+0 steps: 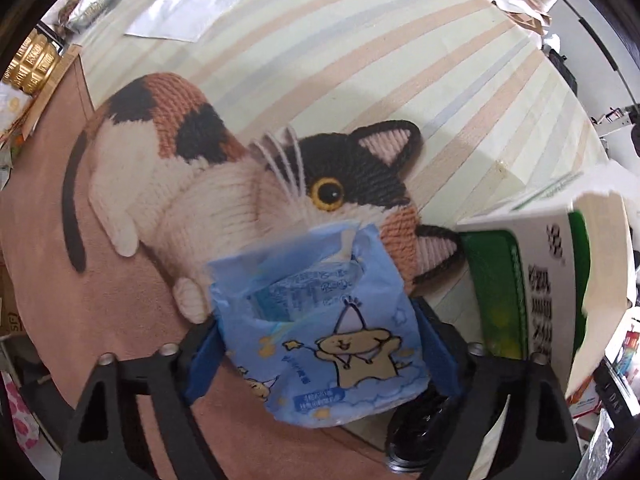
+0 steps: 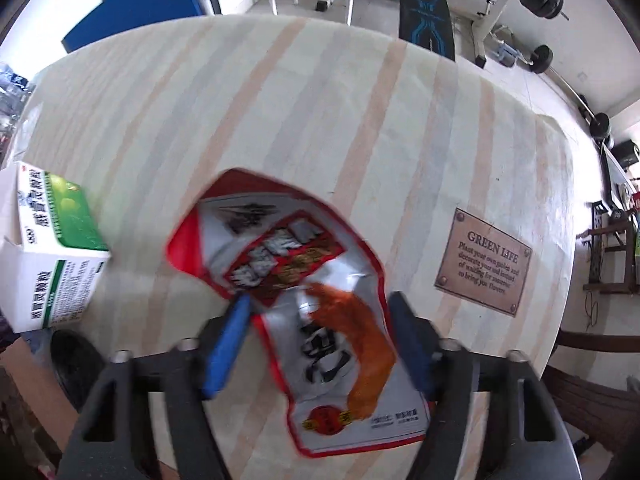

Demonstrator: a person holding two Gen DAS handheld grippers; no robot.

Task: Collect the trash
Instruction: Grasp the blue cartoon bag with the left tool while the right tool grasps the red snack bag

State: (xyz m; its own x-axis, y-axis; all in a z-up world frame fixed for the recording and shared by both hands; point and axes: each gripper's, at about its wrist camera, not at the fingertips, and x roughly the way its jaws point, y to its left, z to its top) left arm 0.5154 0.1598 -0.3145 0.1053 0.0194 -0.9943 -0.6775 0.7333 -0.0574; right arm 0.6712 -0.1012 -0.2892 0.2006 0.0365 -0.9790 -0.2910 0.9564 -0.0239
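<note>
Blue-padded left gripper pinches a crumpled blue cartoon tissue packet over the cat-print mat, right gripper clamps a red-and-silver foil snack wrapper above the striped table; both slippery, could slide out.

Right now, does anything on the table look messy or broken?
Yes. A torn-open blue tissue packet lies on the cat picture between the left gripper's pads, a crumpled red snack wrapper lies on the striped cloth, and a green-and-white box lies tipped over, its flap open.
</note>
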